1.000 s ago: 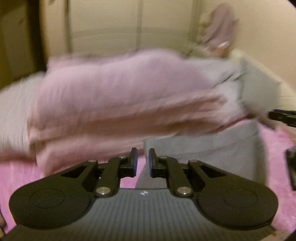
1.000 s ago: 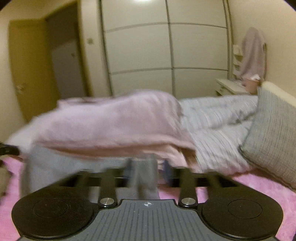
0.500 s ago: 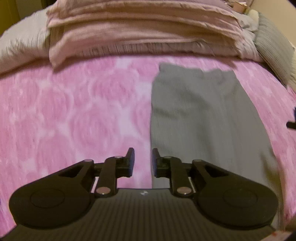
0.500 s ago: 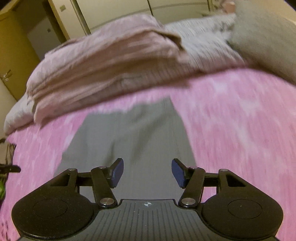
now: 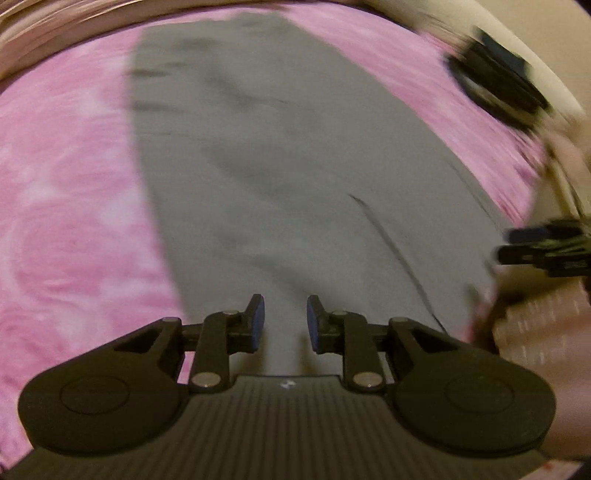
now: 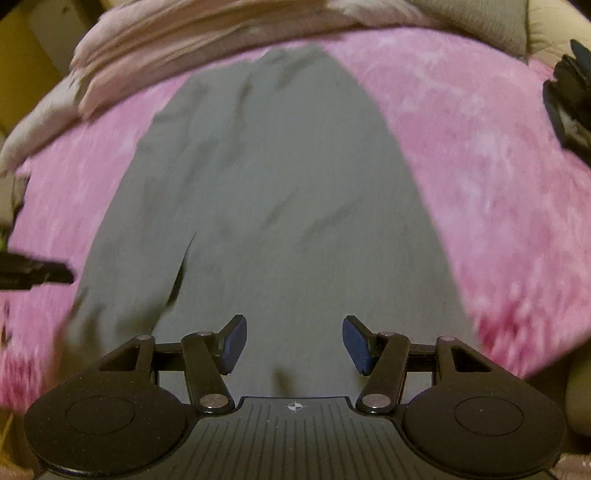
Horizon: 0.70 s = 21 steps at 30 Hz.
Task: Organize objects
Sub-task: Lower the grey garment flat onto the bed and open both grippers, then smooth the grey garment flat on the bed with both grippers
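— Pink fluffy blanket (image 5: 74, 184) all over the bed, right? And on top of it?

— Yes. Lying flat in the middle of it, long grey soft trousers (image 5: 277, 166). Mostly smooth, with a few small creases.

— Folded yet?

— Not that can be seen. Laid out long, from the near end to the far end. Nothing picked up. Looks like most of the tidy-up is left: fold, then put away.

— And the 2 tools?

— Left gripper (image 5: 282, 323): narrow gap, just been opening a little, nothing between the pads, only grey cloth below. Right gripper (image 6: 293, 341): wide gap, holding nothing, also over the near end of the trousers.

— Touching the cloth?

— Cannot tell. Too blurry.

— Anything clear in the right view only?

— Up top, a pile of folded pale pink bedding (image 6: 184, 48) and a grey pillow (image 6: 480, 18) past the far end of the trousers. Only a thin strip of that pile in the left view.

— And in the left view?

— More pink blanket off to the left side. Also the right tool's black tip at the right edge, beside the trousers.
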Tool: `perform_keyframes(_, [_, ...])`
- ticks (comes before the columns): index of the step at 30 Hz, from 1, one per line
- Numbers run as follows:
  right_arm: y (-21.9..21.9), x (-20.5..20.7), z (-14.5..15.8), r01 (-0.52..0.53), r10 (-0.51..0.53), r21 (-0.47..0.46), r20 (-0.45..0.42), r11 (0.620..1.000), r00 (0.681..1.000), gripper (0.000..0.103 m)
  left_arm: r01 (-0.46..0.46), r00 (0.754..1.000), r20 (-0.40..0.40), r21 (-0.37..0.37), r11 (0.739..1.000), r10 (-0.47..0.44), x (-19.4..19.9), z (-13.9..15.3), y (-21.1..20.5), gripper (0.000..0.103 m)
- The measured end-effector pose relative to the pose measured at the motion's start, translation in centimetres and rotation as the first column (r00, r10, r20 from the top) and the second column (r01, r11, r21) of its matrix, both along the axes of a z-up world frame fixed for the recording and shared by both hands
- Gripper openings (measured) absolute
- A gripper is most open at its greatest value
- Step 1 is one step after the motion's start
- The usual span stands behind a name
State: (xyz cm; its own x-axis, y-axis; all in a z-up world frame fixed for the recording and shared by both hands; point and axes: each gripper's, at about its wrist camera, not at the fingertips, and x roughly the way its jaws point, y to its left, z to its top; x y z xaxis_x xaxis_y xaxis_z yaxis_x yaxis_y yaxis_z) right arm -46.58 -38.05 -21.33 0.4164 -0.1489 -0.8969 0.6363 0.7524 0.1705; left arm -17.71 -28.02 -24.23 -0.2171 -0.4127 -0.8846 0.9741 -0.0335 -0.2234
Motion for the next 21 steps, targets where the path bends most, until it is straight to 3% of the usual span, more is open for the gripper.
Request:
perform_keyframes(5, [3.5,0.4,-1.2,-0.066,0.065,0.028,0.037,0.997,0.997,0.055,0.098,0.994,-0.054,-0.033,0.995,-0.1,-5.2,-1.1,1.2,0.023])
perform_keyframes(7, [3.7,0.8,-1.9,-0.075,0.073,0.03,0.057,0.997,0.996,0.055,0.13,0.991,-0.028,-0.043,0.991,-0.131,-7.1,-2.1,1.1,0.024])
perform_keyframes(10, [3.1,1.0,-2.8,-0.084,0.079,0.051,0.101,0.995,0.992,0.055,0.119,0.993,0.023,0.001,0.993,-0.119,-8.6,-4.1,0.8,0.023])
perform_keyframes(11, [3.0,1.2,-2.9,-0.093,0.086,0.056,0.114,0.994,0.99,0.055,0.117,0.993,0.02,0.012,0.993,-0.118,-8.6,-4.5,0.9,0.023])
perform_keyframes(13, [3.0,1.8,-3.3,-0.124,0.111,0.082,0.149,0.989,0.983,0.055,0.116,0.993,0.006,0.016,0.993,-0.116,-8.2,-4.5,1.5,0.009])
perform_keyframes(14, [3.2,2.2,-3.5,-0.144,0.13,0.08,0.158,0.986,0.979,0.055,0.115,0.993,0.003,0.022,0.993,-0.115,-7.9,-4.5,1.8,0.007])
perform_keyframes(21, [2.8,5.3,-5.0,-0.194,0.142,0.149,0.304,0.97,0.942,0.054,0.078,0.99,-0.117,-0.014,0.997,-0.079,-5.1,-4.2,2.5,0.003])
